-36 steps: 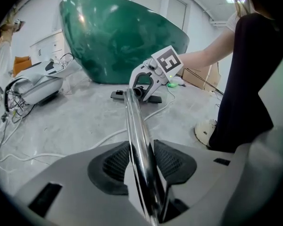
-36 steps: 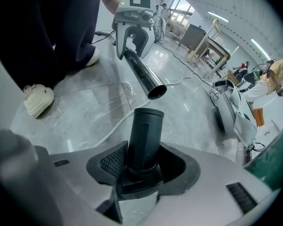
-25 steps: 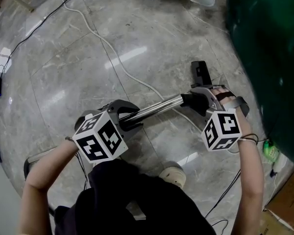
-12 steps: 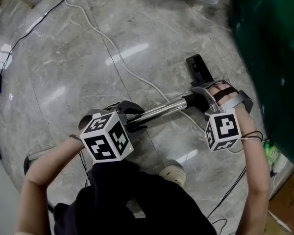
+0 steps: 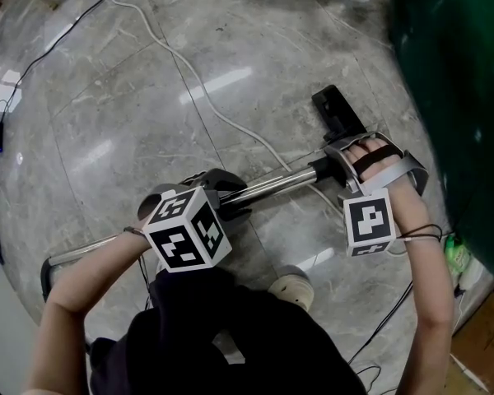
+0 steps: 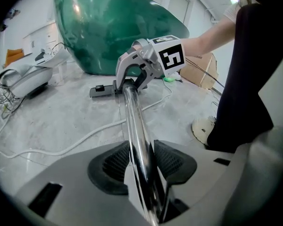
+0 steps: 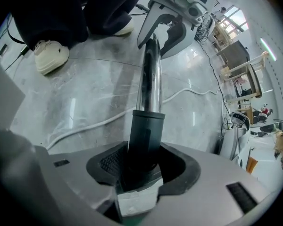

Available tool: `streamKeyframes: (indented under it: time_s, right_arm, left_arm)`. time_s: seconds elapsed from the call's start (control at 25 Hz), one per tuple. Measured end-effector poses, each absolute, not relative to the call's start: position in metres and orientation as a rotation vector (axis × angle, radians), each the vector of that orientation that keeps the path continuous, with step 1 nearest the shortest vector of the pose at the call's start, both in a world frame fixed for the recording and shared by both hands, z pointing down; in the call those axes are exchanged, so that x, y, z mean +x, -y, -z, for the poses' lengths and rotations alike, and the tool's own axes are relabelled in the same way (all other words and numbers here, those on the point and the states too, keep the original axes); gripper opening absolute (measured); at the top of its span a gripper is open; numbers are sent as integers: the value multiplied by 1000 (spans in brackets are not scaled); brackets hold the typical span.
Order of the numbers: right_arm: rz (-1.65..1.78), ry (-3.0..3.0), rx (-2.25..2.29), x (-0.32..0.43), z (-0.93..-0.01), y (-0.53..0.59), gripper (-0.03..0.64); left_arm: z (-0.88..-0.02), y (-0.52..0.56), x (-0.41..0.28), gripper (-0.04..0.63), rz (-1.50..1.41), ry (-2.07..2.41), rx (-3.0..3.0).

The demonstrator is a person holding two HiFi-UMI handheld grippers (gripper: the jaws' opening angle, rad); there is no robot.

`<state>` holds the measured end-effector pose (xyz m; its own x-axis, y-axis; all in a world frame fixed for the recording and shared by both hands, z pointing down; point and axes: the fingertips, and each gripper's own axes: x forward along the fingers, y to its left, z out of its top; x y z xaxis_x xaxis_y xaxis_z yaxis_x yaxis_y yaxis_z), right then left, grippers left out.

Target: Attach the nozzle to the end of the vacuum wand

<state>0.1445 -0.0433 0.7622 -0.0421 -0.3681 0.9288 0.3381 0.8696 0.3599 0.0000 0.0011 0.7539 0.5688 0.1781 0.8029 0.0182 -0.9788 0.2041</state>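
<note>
Head view: shiny chrome wand [image 5: 272, 183], matte black nozzle [image 5: 336, 112], veined stone floor [image 5: 148, 97].

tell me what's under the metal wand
Grey marble floor and a white cable that crosses beneath the wand. The strip of floor and the stretch of cable directly below the tube are covered by it.

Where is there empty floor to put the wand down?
The wide floor left of the white cable, above the left tool, is bare. So is the patch between that cable and the nozzle. It is crowded near the shoe and by the green shape.
</note>
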Motion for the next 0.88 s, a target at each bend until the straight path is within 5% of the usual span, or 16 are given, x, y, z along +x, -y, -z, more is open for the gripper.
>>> streamKeyframes:
  time_s: [0.88]
  right_arm:
    - [570, 1534, 48, 137, -774, 42, 201]
  left_arm:
    - [-772, 1, 1, 163, -1389, -113, 2593]
